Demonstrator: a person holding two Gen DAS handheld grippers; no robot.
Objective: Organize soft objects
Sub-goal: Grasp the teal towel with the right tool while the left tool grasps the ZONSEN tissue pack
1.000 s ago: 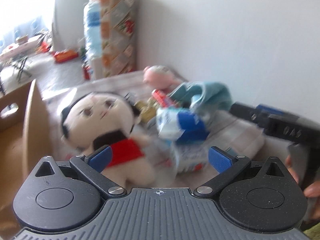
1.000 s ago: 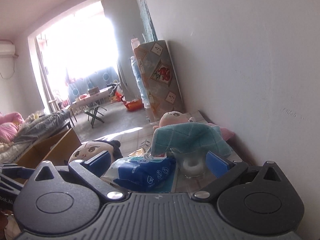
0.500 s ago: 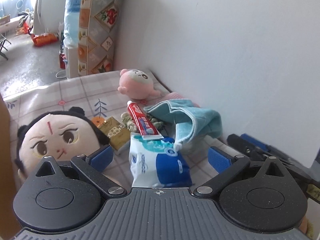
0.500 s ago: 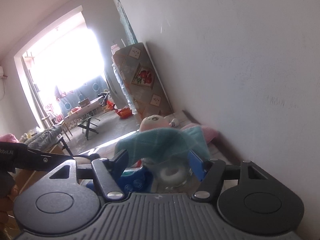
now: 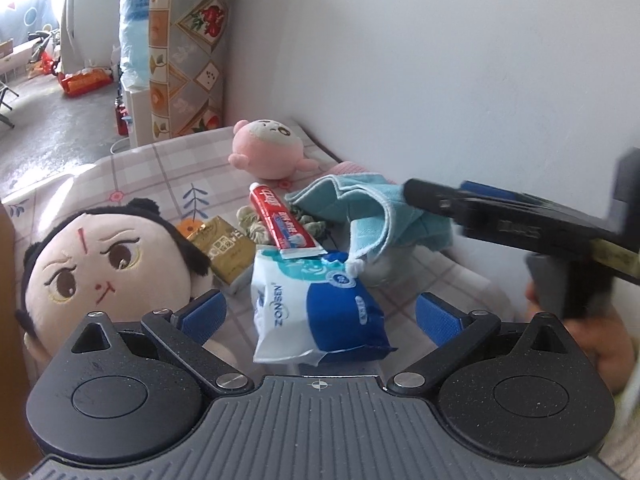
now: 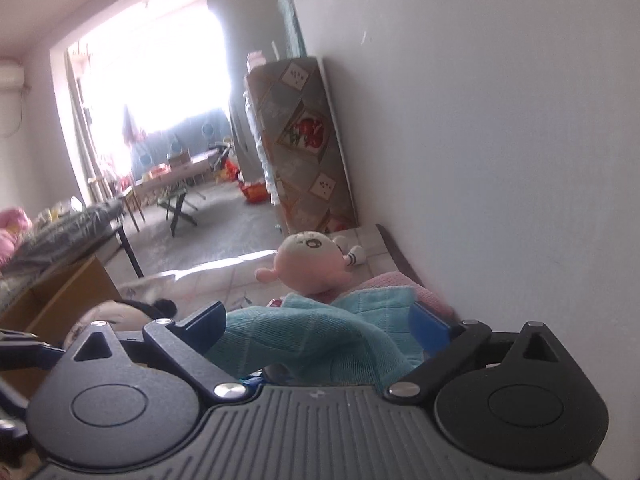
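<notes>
Compared with half a second ago, the right claw (image 6: 316,320) is sitting closer in on the teal cloth (image 6: 320,332), which is now filling the gap between its blue pads; the jaws are opening again after a brief narrowing, and the pads are not pressing the fabric, so the claw is released. In the left wrist view that same claw (image 5: 436,200) is now reaching in from the right of the frame to the cloth (image 5: 360,208), further in than before, while the left claw (image 5: 320,312) is hanging spread wide and grasping nothing, with the blue-and-white tissue pack (image 5: 316,312) lying between its fingers, untouched. Only the left view is showing the clutter on the checked surface (image 5: 160,168): the red toothpaste tube (image 5: 280,224) resting across the pack's top edge, a gold box (image 5: 224,248) beside the big-headed doll (image 5: 104,264) at lower left, and a person's hand (image 5: 600,344) at lower right gripping the other tool. Only the right view is showing a pink cloth (image 6: 400,284) lying under the teal one against the wall, plus a cardboard box (image 6: 60,300) at left. The pink plush (image 5: 268,152) is sitting beyond the pile in both views. The teal cloth is hiding most of what lies under it.
</notes>
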